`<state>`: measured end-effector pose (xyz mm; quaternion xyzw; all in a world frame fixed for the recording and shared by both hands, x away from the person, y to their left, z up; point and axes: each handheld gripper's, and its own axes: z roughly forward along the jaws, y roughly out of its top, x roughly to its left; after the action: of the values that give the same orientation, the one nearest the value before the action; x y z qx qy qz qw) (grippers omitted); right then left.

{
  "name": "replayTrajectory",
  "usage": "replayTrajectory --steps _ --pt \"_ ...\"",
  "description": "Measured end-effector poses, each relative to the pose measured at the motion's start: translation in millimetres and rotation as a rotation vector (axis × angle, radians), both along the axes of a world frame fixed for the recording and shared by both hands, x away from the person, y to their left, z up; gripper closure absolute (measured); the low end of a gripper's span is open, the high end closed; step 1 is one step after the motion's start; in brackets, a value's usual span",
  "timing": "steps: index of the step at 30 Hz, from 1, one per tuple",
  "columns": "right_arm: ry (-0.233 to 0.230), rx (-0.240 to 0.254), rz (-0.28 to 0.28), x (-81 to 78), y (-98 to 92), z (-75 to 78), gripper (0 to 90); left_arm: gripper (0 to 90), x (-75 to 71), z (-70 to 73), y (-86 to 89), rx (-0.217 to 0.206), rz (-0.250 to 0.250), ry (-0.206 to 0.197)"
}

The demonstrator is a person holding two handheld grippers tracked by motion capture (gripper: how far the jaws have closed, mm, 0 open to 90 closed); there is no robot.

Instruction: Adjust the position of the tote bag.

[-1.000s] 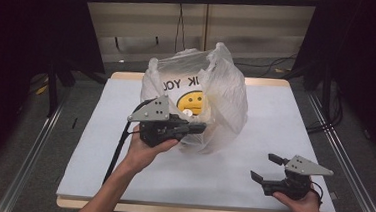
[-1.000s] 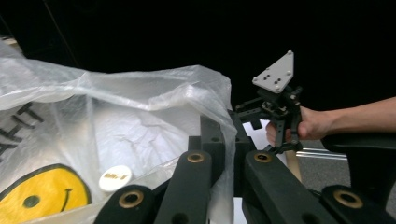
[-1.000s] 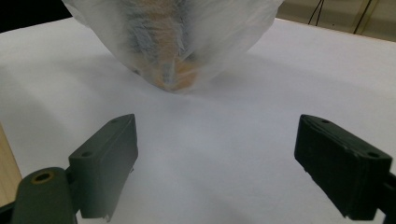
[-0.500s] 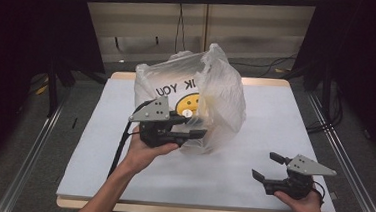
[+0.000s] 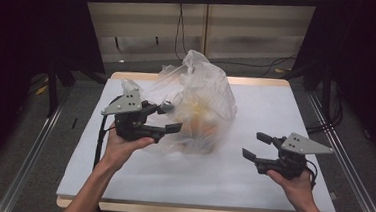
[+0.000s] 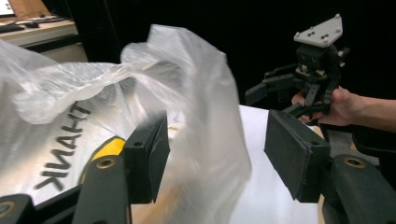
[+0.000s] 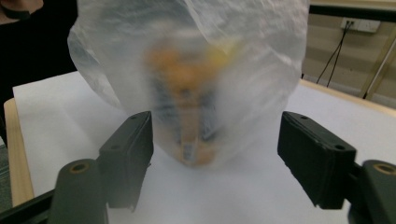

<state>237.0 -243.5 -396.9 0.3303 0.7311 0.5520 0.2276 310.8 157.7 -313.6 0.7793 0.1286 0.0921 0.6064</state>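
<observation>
bag [image 5: 203, 104]: standing on the table [image 5: 276, 107], something orange inside
left gripper [image 5: 167, 118]: jaws just opening, film between them, not pinching
right gripper [image 5: 258, 146]: narrowing, holding nothing

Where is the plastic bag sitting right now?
In the high view the plastic bag stands mid-table on the white table cover, beside the left tongs.

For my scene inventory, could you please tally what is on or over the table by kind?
Plastic bag: 1
Orange item inside the bag, blurred: 1
Handheld tongs: 2, left and right
Total: 4
</observation>
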Motion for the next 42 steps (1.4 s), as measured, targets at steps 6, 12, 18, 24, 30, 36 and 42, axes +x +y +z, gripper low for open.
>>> replayTrajectory --steps 6,12,18,24,30,36,42 --pt "-0.018 0.000 0.039 26.6 15.2 22.6 36.0 39.4 4.0 -1.7 18.8 -0.024 0.047 0.002" --pt "-0.013 0.001 0.055 50.5 19.4 37.7 45.7 40.3 9.6 -2.2 40.0 -0.030 0.104 0.010" --pt "0.018 -0.001 0.048 89.9 24.1 53.6 55.4 46.2 14.4 -8.5 62.7 -0.045 0.159 0.026" --pt "0.053 -0.033 0.083 121.3 41.1 61.9 44.8 41.9 17.0 -23.4 91.8 -0.031 0.248 0.061" --pt "0.067 -0.078 0.111 148.4 65.6 67.7 30.9 28.3 23.3 -36.3 112.4 -0.030 0.303 0.119" --pt "0.096 -0.087 0.125 166.8 82.5 66.3 18.2 16.2 36.0 -63.4 108.0 -0.003 0.292 0.202" --pt "0.190 -0.065 0.211 171.6 93.8 43.5 33.6 17.0 41.9 -79.4 90.7 0.024 0.229 0.245"
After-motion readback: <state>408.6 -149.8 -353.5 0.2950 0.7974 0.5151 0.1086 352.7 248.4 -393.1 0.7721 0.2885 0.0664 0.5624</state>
